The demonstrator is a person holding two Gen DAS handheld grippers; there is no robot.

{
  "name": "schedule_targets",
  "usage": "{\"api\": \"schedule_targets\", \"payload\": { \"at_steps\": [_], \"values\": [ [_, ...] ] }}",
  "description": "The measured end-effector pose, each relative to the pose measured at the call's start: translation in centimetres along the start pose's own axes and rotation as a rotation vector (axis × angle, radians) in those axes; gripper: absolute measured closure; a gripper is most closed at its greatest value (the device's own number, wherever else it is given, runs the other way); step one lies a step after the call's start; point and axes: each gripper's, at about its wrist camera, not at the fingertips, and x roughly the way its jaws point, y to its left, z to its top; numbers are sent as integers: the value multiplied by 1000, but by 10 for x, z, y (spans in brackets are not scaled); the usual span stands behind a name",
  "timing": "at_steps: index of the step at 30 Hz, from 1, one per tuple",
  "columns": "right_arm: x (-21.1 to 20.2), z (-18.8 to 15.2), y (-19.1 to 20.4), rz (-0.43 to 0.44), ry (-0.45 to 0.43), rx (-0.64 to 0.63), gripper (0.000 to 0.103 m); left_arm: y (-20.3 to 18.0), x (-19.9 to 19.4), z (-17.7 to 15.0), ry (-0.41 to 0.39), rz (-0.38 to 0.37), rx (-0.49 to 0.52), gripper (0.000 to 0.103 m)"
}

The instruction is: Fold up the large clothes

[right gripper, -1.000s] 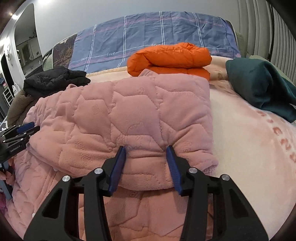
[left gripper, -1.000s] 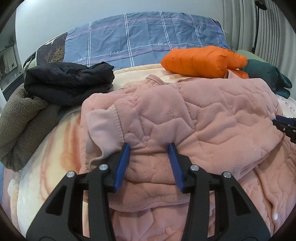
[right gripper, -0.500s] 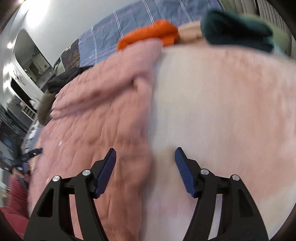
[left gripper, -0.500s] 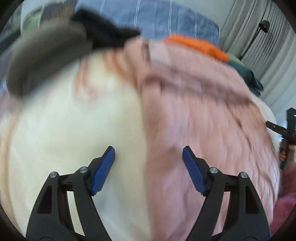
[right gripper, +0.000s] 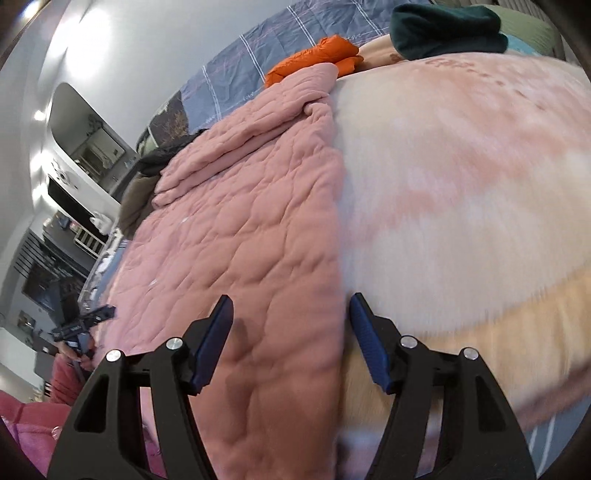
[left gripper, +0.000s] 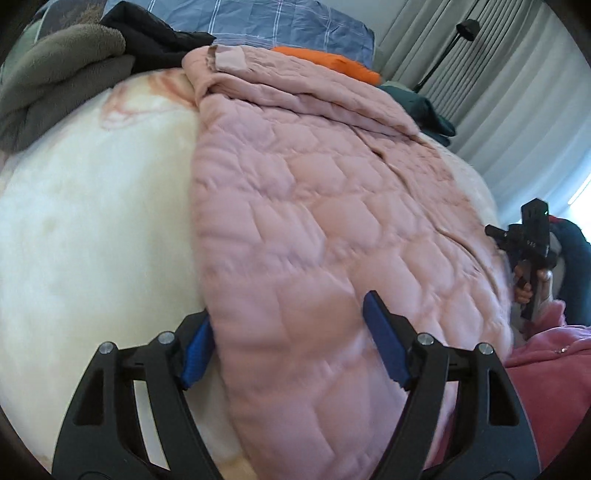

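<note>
A large pink quilted garment (left gripper: pixel 314 221) lies lengthwise on a cream and peach blanket (left gripper: pixel 92 221), its far end folded over itself. My left gripper (left gripper: pixel 291 343) is open with its jaws astride the garment's near left edge; the cloth lies between the blue pads. My right gripper (right gripper: pixel 291 339) is open, astride the garment's near right edge (right gripper: pixel 288 258). Neither is closed on the cloth. The right gripper also shows at the right of the left wrist view (left gripper: pixel 528 243), and the left gripper at the lower left of the right wrist view (right gripper: pixel 83 325).
Folded clothes lie at the far end of the bed: an orange jacket (right gripper: pixel 317 59), a dark green one (right gripper: pixel 443 29), a black one (left gripper: pixel 155 37) and a grey-brown fleece (left gripper: pixel 55 81). A blue checked pillow (left gripper: pixel 258 22) is behind. Curtains (left gripper: pixel 517 92) hang at the right.
Both grippers let go of the folded-over part of the garment, opened wide, and drew back to the near end. They now sit at its left and right edges.
</note>
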Motion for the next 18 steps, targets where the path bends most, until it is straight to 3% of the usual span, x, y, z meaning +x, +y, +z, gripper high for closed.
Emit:
{"api": "schedule_targets", "payload": {
  "at_steps": [5,8,11,12,15,18],
  "values": [
    [-16,-22,9,78,-9,13,40,-13,-11,-23,-43,-63,-30,28],
    [-21,-32,16,84,-8,-1,40,-20,-19,-32,-73,-148,-68,33],
    [-19,-41,17,68,4,-19,41,-34,-22,-39,-82,-114,-35,36],
    [-18,-40,16,65,3,-18,45,-35,-20,-41,-78,-82,-32,43],
    [-25,-32,15,75,-36,24,91,-26,-20,-37,-101,-69,-100,82],
    [-55,-15,21,178,-154,54,93,-33,-41,-28,-180,-78,-110,89]
  ]
}}
